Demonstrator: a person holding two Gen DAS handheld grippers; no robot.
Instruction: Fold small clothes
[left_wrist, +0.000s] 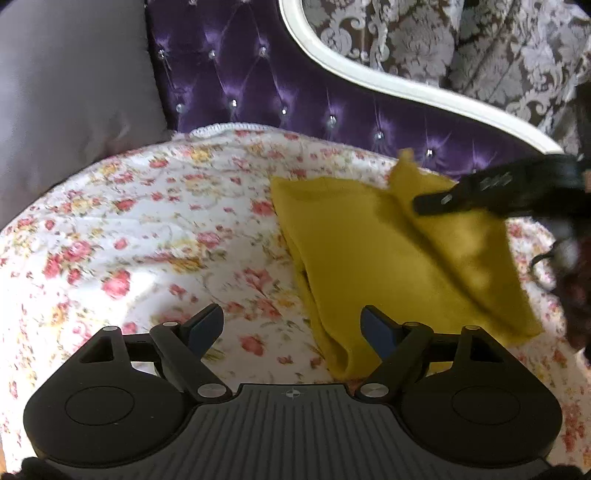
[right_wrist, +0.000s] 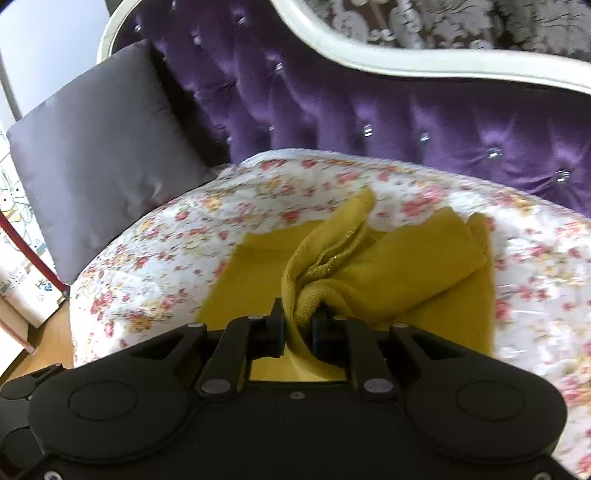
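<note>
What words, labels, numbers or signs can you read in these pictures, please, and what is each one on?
No text can be read.
Right gripper: pale marks on its side, too blurred to read.
White box at the left edge of the right wrist view: small dark printed marks, too small to read.
Left gripper: only a small crosshair symbol on its body, no words.

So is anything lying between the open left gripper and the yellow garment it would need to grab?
Nothing visible. The left gripper hangs open over the floral cover, with the yellow garment running right beside its right finger. The right gripper already pinches a fold.
</note>
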